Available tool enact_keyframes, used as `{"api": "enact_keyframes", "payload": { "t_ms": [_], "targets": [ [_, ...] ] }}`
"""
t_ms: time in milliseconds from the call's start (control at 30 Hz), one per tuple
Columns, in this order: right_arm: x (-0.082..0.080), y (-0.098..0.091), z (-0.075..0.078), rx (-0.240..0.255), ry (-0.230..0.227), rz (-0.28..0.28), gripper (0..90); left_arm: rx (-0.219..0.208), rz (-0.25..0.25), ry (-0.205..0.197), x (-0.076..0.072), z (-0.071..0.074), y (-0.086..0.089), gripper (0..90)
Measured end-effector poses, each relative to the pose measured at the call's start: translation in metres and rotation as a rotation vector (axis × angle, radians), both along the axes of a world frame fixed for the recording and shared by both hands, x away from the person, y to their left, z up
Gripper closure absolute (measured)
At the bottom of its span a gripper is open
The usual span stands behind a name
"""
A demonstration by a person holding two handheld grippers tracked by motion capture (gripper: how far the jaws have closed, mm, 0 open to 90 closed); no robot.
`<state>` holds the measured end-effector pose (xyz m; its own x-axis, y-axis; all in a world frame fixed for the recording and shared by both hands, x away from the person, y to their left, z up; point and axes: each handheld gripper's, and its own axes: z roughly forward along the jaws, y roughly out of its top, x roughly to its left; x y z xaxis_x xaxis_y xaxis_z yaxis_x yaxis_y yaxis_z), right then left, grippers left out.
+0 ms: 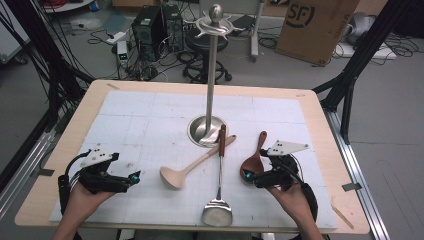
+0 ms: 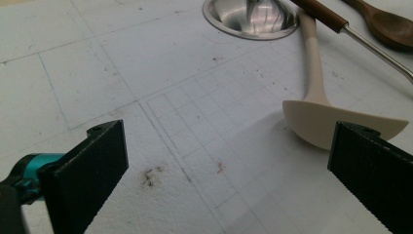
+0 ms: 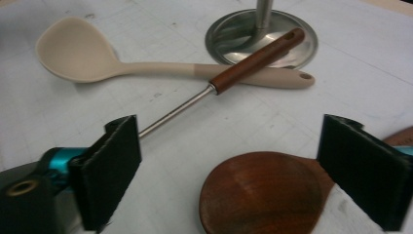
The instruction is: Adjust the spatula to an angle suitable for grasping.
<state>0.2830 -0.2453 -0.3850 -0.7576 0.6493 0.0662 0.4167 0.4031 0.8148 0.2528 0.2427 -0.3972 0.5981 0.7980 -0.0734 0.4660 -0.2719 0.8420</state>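
Both pairs of fingers stand released; your right gripper (image 1: 256,176) is at the dark wooden spoon (image 3: 265,192): light, stiff, smooth. Grip its narrow handle.

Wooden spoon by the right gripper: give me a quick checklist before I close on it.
1. Right gripper open: ok, jaws stand wide.
2. Wooden spoon between the jaws: ok, its bowl lies between them; pads not touching it.
3. Spoon free of other utensils: ok, the metal spatula and beige ladle lie apart from it.
4. Spatula handle crosses the ladle handle beside the stand base: not ok if either is next.
5. Left gripper out of the way: ok, open, resting on the white mat.
6. Hooks on the stand top free: ok.
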Motion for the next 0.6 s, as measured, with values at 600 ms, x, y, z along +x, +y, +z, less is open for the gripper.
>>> {"api": "enact_keyframes", "payload": {
  "t_ms": [600],
  "targets": [
    [0.014, 0.032, -0.008, -0.047, 0.075, 0.081, 50.3, 0.001, 0.002, -0.001, -0.001, 0.000, 0.002, 1.6]
  ]
}}
